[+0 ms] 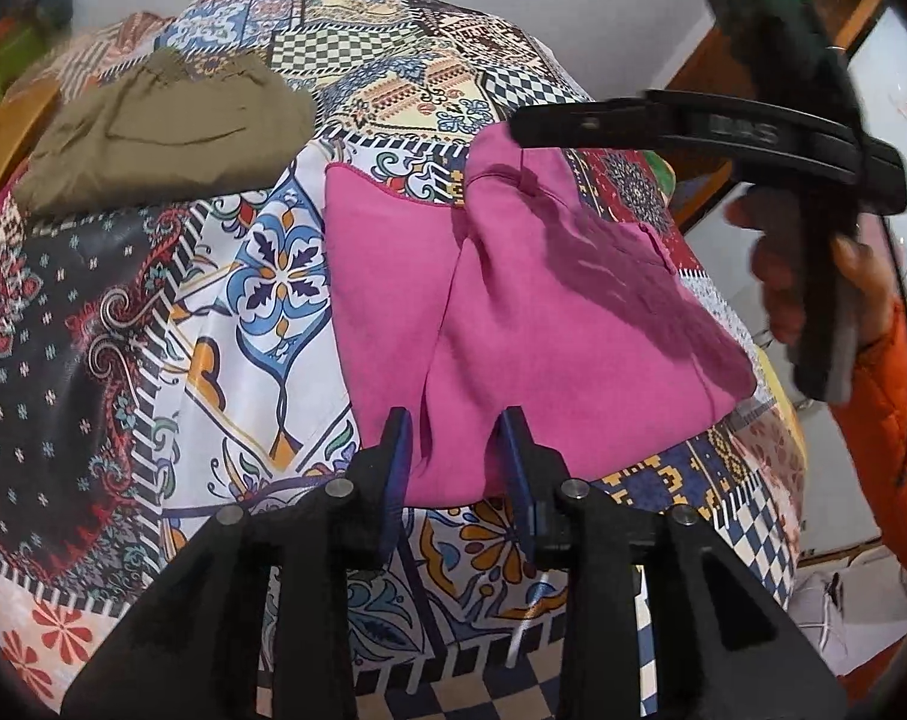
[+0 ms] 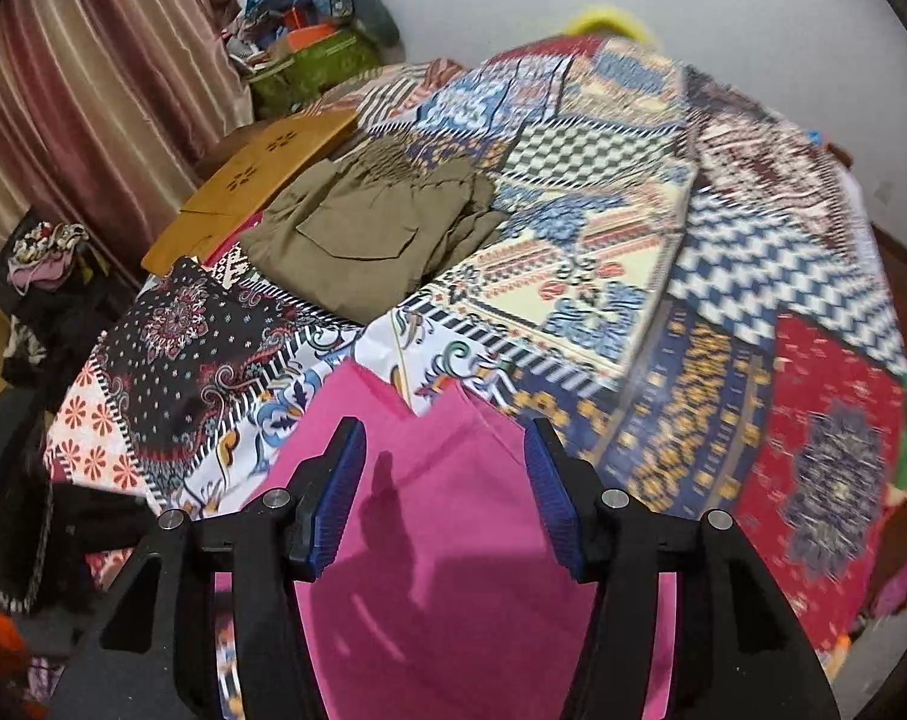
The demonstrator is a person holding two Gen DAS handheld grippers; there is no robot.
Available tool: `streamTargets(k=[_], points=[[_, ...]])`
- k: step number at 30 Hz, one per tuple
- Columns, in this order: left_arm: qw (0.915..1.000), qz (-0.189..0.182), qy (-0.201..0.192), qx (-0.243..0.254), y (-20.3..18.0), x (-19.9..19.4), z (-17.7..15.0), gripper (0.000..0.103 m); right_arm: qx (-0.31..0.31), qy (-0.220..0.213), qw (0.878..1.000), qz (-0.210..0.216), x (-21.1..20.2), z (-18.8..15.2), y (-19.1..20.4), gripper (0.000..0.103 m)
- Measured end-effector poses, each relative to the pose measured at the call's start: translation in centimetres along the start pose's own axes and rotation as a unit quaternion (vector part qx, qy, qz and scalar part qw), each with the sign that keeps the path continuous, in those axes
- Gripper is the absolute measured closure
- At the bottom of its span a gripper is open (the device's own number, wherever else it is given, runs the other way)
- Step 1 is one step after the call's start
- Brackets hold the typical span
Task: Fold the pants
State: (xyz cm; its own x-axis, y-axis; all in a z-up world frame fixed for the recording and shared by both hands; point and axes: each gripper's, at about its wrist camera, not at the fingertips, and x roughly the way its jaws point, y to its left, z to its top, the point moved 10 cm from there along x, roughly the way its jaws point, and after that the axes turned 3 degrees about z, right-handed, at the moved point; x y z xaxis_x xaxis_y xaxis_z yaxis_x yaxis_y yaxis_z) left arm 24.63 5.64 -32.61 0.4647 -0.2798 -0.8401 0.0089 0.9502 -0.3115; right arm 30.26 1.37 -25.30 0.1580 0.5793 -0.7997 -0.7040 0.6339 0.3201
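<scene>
Pink pants (image 1: pixel 513 312) lie folded on a patchwork-covered surface (image 1: pixel 123 360), their two leg ends pointing away from me. My left gripper (image 1: pixel 456 450) stands at their near edge. Its blue pads are apart, with the pink cloth lying loose between them. My right gripper (image 2: pixel 444 480) hovers open over the pink pants (image 2: pixel 453 570) with nothing between its fingers. In the left wrist view the right gripper (image 1: pixel 663 120) hangs above the far right corner of the pants, held by a hand.
Folded olive pants (image 1: pixel 171 138) (image 2: pixel 369 240) lie at the far left of the patchwork cover (image 2: pixel 693 300). A wooden board (image 2: pixel 255 180) sits beside them, with a curtain (image 2: pixel 93 90) and a pile of bags (image 2: pixel 315 30) behind. An orange sleeve (image 1: pixel 885 390) is at the right.
</scene>
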Motion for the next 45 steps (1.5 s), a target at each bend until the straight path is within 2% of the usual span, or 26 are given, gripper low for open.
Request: streamTargets(k=[2, 4, 5, 9, 13, 20, 23, 25, 27, 28, 30, 31, 34, 37, 40, 43, 45], points=[[1.0, 0.002, -0.002, -0.004, 0.2, -0.2, -0.1, 0.074, -0.005, 0.015, 1.0, -0.002, 0.9, -0.2, 0.0, 0.052], [1.0, 0.008, -0.004, -0.003, 0.6, -0.2, -0.2, 0.081, -0.011, 0.023, 1.0, -0.005, 1.5, -0.4, 0.0, 0.064], [0.9999, 0.011, -0.005, -0.004, 0.7, -0.2, -0.3, 0.083, -0.012, 0.023, 1.0, -0.005, 1.6, -0.5, 0.0, 0.073], [0.9998, 0.013, -0.01, -0.008, 1.0, -0.1, -0.7, 0.087, -0.027, 0.006, 1.0, -0.013, 1.4, -0.4, 0.3, 0.085], [0.9992, 0.036, -0.014, 0.006, 0.9, 0.2, -1.1, 0.091, -0.044, -0.01, 0.998, -0.034, 1.6, 0.0, 0.5, 0.088], [0.9975, 0.068, -0.017, 0.013, 1.0, 0.1, -1.5, 0.092, -0.053, -0.004, 0.997, -0.064, 3.1, 0.5, 0.1, 0.09], [0.9968, 0.078, -0.017, 0.004, 1.7, -0.1, -1.6, 0.092, -0.031, 0.008, 0.997, -0.068, 3.1, 0.6, -0.9, 0.088], [0.9965, 0.082, -0.017, -0.004, 2.2, -0.5, -1.8, 0.092, -0.012, -0.002, 0.997, -0.078, 2.0, 1.1, -1.7, 0.078], [0.9957, 0.09, -0.014, -0.013, 2.9, -1.0, -1.9, 0.092, 0.002, -0.027, 0.996, -0.082, 0.1, 1.7, -2.1, 0.069], [0.9946, 0.101, -0.012, -0.018, 3.3, -1.3, -1.9, 0.096, 0.002, -0.042, 0.995, -0.089, -1.2, 1.9, -2.2, 0.069], [0.9921, 0.123, -0.011, -0.02, 4.2, -2.3, -1.9, 0.097, -0.007, -0.06, 0.994, -0.096, -3.4, 2.1, -1.8, 0.068], [0.9927, 0.116, -0.016, -0.026, 4.3, -2.9, -1.6, 0.097, -0.013, -0.067, 0.993, -0.095, -4.4, 2.0, -1.4, 0.067], [0.9943, 0.091, -0.043, -0.034, 3.5, -5.0, 0.2, 0.097, -0.022, -0.087, 0.991, -0.098, -6.9, 0.9, -0.4, 0.05], [0.9946, 0.072, -0.074, -0.011, 1.2, -6.2, 2.6, 0.096, -0.023, -0.086, 0.992, -0.093, -8.0, -1.1, 0.1, 0.047], [0.9967, 0.041, -0.068, 0.018, -1.8, -4.6, 4.2, 0.096, -0.002, -0.072, 0.994, -0.082, -7.9, -3.9, -0.2, 0.047], [0.9958, 0.061, -0.04, 0.054, -2.9, -0.9, 4.6, 0.096, 0.015, -0.05, 0.995, -0.083, -7.2, -7.2, -0.9, 0.047], [0.9946, 0.085, -0.016, 0.058, -1.8, 1.7, 4.6, 0.095, 0.022, -0.027, 0.996, -0.086, -6.3, -9.6, -1.5, 0.047]])
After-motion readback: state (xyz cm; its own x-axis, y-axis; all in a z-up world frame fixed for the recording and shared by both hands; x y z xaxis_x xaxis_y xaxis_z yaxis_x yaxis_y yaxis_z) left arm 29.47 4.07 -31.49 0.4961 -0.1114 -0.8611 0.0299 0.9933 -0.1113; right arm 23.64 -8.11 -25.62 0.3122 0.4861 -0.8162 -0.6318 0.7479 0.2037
